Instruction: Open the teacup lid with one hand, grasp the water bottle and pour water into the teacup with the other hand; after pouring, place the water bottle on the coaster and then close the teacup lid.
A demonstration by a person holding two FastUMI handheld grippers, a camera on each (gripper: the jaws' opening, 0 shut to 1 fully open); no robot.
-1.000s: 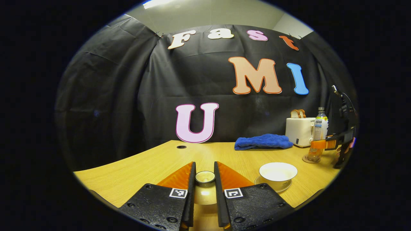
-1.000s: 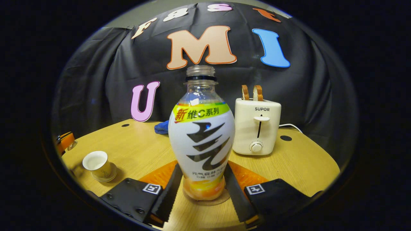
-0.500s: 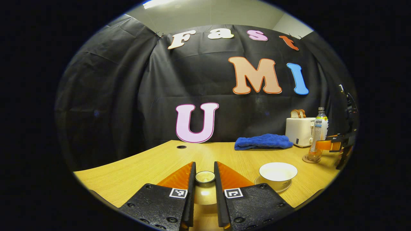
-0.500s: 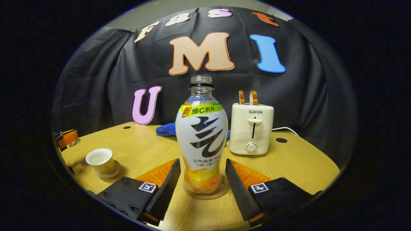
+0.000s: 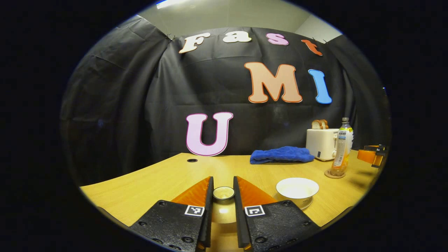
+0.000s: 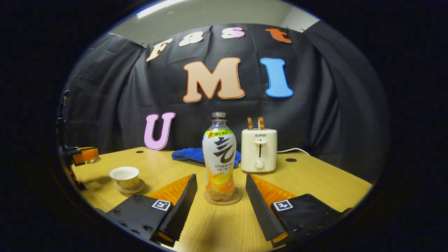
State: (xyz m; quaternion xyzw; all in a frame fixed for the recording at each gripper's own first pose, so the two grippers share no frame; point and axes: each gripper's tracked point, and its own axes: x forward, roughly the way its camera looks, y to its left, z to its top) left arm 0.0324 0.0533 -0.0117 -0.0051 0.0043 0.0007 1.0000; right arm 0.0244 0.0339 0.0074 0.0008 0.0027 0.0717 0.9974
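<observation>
Right gripper view: the clear plastic water bottle [image 6: 219, 157] with a white label and orange liquid at its base is seen standing upright on the round cork coaster [image 6: 223, 198] on the pale wooden table [image 6: 315, 182]. The right gripper [image 6: 220, 196] is held wide open, apart from the bottle. The white teacup [image 6: 125, 176] is seen uncovered on its saucer [image 6: 128, 188] to the left. In the left gripper view, the small round teacup lid [image 5: 223, 193] is pinched between the fingers of the left gripper [image 5: 223, 210], beside the cup. A misaligned lowering could chip the rim, tip the cup, or let the lid slip.
</observation>
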